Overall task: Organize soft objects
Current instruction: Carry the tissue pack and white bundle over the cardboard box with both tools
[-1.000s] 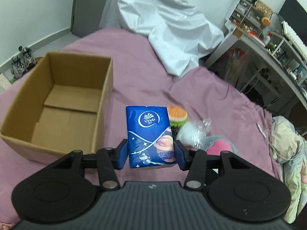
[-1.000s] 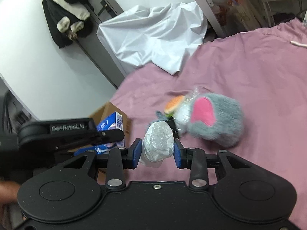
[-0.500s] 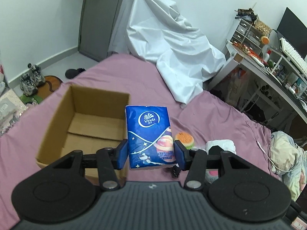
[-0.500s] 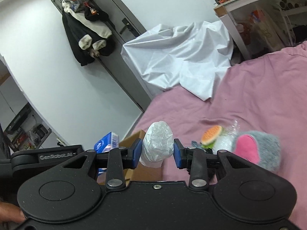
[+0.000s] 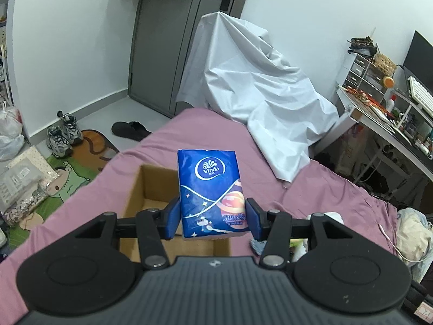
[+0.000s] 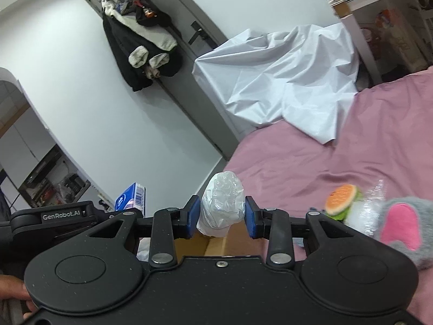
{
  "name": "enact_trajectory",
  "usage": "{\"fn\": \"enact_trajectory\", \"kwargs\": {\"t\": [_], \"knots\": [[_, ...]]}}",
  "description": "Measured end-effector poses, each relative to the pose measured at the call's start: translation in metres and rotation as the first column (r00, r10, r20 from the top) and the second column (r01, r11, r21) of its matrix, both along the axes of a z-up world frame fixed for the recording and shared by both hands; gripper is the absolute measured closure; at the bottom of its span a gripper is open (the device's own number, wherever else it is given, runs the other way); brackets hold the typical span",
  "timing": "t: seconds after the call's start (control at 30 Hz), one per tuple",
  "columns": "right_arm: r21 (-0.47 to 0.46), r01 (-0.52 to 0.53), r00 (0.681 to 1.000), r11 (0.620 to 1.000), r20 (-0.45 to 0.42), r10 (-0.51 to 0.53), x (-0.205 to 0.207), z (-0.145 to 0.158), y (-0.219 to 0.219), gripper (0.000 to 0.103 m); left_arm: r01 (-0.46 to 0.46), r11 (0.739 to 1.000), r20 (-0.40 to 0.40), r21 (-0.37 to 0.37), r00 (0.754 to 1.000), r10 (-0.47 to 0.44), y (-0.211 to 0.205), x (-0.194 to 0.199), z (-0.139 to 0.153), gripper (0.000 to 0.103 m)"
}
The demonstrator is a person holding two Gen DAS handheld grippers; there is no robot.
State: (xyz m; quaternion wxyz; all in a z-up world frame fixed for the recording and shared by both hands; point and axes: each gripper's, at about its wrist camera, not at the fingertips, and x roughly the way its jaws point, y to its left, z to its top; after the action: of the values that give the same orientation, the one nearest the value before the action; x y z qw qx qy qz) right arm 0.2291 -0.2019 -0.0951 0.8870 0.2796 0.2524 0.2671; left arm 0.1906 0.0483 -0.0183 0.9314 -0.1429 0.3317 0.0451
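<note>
Carry step was in hand: my left gripper was clamped on the blue tissue pack, held upright over the cardboard box on the bed. My right gripper pinched a white plastic-wrapped bundle just above the box edge. Next, I judged, both needed lowering into the box w/ pads parted only once inside; burger toy & grey plush lay beside it, not yet boxed.

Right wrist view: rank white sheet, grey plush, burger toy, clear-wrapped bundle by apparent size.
1. white sheet
2. grey plush, cut off by the frame and nearer
3. clear-wrapped bundle, nearest, so inflated
4. burger toy
</note>
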Motion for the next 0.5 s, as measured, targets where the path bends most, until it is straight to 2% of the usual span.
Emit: {"fn": "enact_trajectory", "kwargs": {"t": [0.27,0.5], "knots": [[-0.004,-0.050,0.999,0.999,0.002,0.050,0.024,-0.001,0.036,0.069,-0.017,1.000,-0.020,-0.002,1.000,0.017,0.029,0.021,-0.020,0.054],[-0.007,-0.076,0.997,0.997,-0.012,0.076,0.039,-0.011,0.058,0.069,-0.028,0.999,-0.078,-0.025,0.997,0.026,0.049,0.042,-0.048,0.053]]}}
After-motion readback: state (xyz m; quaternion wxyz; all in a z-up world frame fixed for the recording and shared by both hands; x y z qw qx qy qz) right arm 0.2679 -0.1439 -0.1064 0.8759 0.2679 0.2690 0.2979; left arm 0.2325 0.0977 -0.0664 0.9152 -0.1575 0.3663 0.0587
